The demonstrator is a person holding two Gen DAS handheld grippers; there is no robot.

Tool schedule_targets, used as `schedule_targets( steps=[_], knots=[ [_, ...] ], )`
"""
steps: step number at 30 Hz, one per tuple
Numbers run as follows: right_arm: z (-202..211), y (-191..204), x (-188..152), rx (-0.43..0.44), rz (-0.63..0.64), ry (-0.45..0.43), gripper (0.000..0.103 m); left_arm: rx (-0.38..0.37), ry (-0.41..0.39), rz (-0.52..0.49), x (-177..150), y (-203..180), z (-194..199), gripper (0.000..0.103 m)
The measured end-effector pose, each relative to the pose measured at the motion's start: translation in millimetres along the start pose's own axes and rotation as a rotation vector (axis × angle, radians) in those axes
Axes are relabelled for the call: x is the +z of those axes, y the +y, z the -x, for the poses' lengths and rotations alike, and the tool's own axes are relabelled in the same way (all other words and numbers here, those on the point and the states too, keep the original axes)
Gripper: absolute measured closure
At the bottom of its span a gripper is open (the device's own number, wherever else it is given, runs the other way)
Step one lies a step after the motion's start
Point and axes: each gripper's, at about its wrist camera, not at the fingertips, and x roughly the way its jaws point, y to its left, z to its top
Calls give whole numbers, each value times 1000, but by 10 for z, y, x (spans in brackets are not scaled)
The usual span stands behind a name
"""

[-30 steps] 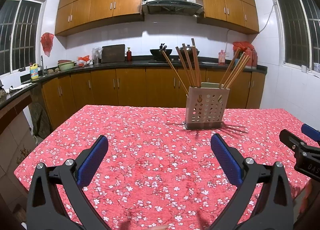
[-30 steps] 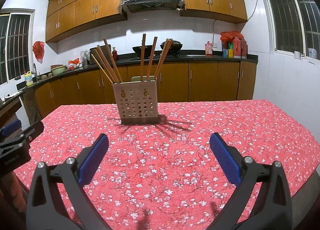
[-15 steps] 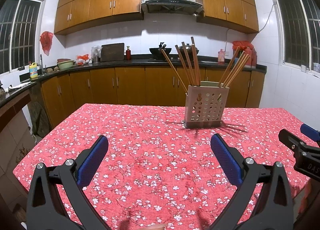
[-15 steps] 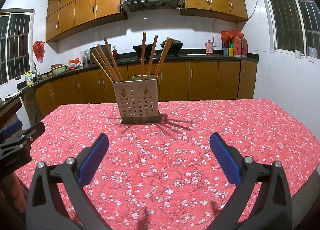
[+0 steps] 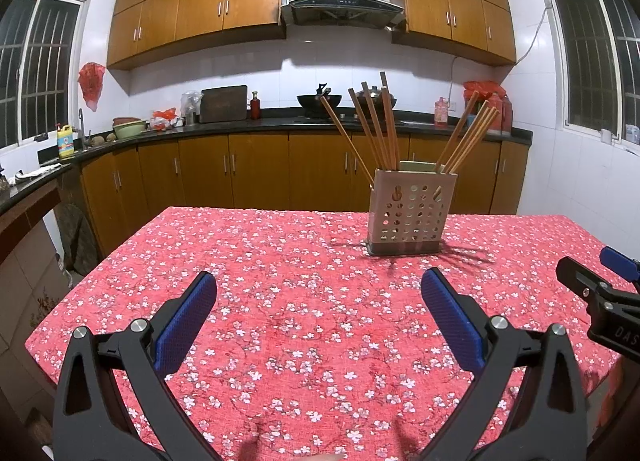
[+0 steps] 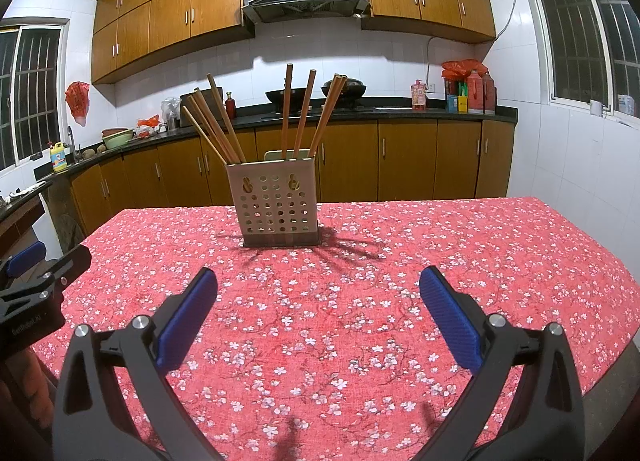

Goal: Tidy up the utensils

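The left hand-held gripper (image 5: 318, 297) and the right hand-held gripper (image 6: 318, 293) both hover with fingers spread apart, gripping nothing. The perforated utensil holder (image 6: 276, 203), chopsticks (image 6: 286, 117) leaning in it, stands on the floral-clothed bench (image 6: 460, 261), ahead of both, well apart.
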Motion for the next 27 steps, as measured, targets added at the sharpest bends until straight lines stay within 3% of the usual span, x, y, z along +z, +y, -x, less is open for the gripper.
schedule_targets(
  steps=[27],
  knots=[
    [-13, 8, -39, 7, 0, 7, 4, -2, 11, 4, -10, 83, -35, 2]
  ],
)
